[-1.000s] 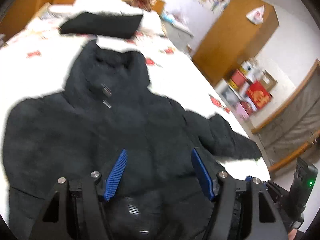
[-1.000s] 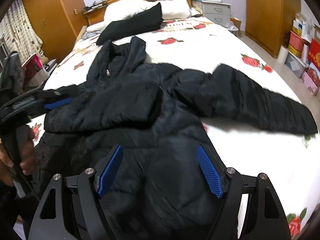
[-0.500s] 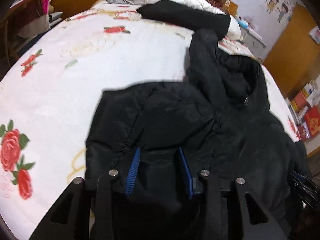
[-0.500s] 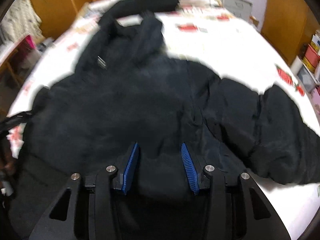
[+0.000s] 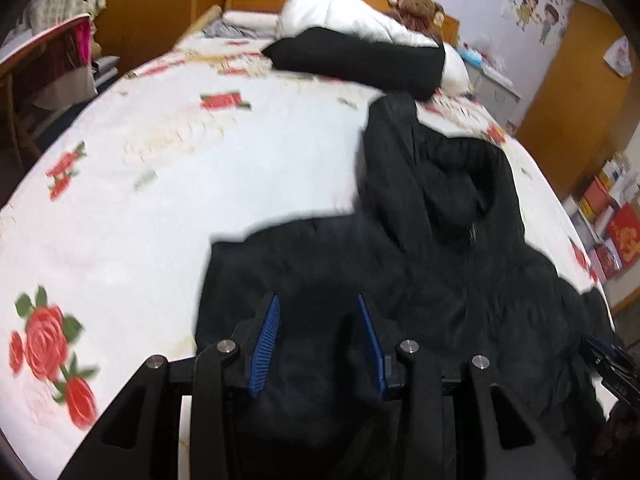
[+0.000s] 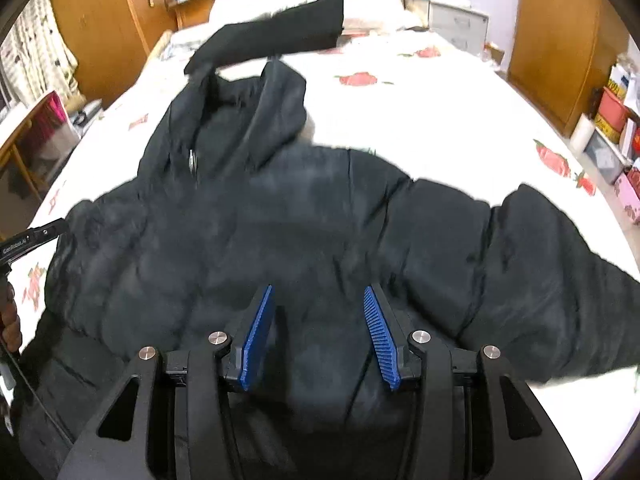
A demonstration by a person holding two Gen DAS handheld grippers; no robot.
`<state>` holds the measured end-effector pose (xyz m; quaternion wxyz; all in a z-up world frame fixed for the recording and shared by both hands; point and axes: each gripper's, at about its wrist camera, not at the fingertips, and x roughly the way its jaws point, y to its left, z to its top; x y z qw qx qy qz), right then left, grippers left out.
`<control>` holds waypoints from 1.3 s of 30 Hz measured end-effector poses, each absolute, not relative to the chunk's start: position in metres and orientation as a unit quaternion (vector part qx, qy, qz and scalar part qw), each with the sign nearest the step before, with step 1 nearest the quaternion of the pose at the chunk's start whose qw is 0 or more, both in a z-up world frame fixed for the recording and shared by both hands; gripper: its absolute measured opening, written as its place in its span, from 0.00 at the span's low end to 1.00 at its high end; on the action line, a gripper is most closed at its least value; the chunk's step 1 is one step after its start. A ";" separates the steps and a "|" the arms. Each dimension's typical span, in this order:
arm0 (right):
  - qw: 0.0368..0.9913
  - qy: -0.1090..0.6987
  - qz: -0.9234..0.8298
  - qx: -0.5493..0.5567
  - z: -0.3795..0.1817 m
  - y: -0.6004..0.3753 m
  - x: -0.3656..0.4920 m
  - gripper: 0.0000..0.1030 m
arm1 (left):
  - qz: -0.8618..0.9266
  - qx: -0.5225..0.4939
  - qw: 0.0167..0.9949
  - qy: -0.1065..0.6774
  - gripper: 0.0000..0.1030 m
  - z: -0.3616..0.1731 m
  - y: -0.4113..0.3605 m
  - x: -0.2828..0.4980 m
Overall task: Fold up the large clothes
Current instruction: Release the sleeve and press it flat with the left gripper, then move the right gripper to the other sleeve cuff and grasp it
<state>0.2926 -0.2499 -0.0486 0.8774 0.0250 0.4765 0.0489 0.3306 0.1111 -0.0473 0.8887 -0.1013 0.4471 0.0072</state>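
Observation:
A large black puffer jacket [image 5: 460,280] lies front up on a white rose-print bed sheet [image 5: 160,200], with its hood [image 5: 460,184] toward the pillows. In the right wrist view the jacket [image 6: 280,220] fills the middle and one sleeve [image 6: 540,280] stretches out to the right. My left gripper [image 5: 317,298] is at the jacket's near left edge, its blue pads narrowed onto a bunch of black fabric. My right gripper [image 6: 318,289] holds the near hem further right in the same way. Each gripper's tip shows at the edge of the other's view [image 6: 32,236] [image 5: 608,364].
A folded black garment [image 5: 360,60] lies across the white pillow, below a teddy bear [image 5: 420,8] at the headboard. Wooden wardrobes [image 6: 560,40] and stacked boxes [image 6: 616,112] stand right of the bed. A chair with cloth [image 5: 48,60] stands to its left.
Both grippers' jaws have narrowed from wide open onto the jacket's near edge. The left gripper swung to the jacket's left side, and the right one came in lower and closer.

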 end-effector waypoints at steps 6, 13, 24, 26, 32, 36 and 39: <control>0.847 0.530 0.041 0.021 -0.096 -0.256 0.326 0.46 | 0.036 -0.081 0.864 0.495 0.41 -0.093 0.114 0.364; 0.855 0.515 0.043 0.032 -0.077 -0.260 0.307 0.46 | 0.025 -0.083 0.871 0.483 0.40 -0.070 0.105 0.339; 0.849 0.524 0.052 0.045 -0.066 -0.262 0.265 0.46 | 0.003 -0.095 0.858 0.504 0.40 -0.060 0.085 0.275; 0.858 0.510 0.050 0.043 -0.050 -0.266 0.251 0.46 | -0.011 -0.099 0.866 0.490 0.40 -0.042 0.075 0.259; 0.874 0.480 0.042 0.065 -0.013 -0.287 0.188 0.47 | -0.047 -0.084 0.882 0.462 0.41 -0.005 0.043 0.196; 0.882 0.464 0.031 0.075 0.005 -0.304 0.143 0.47 | -0.065 -0.080 0.890 0.445 0.41 0.012 0.028 0.157; 0.886 0.455 0.022 0.086 0.015 -0.318 0.111 0.47 | -0.075 -0.075 0.895 0.433 0.41 0.023 0.015 0.128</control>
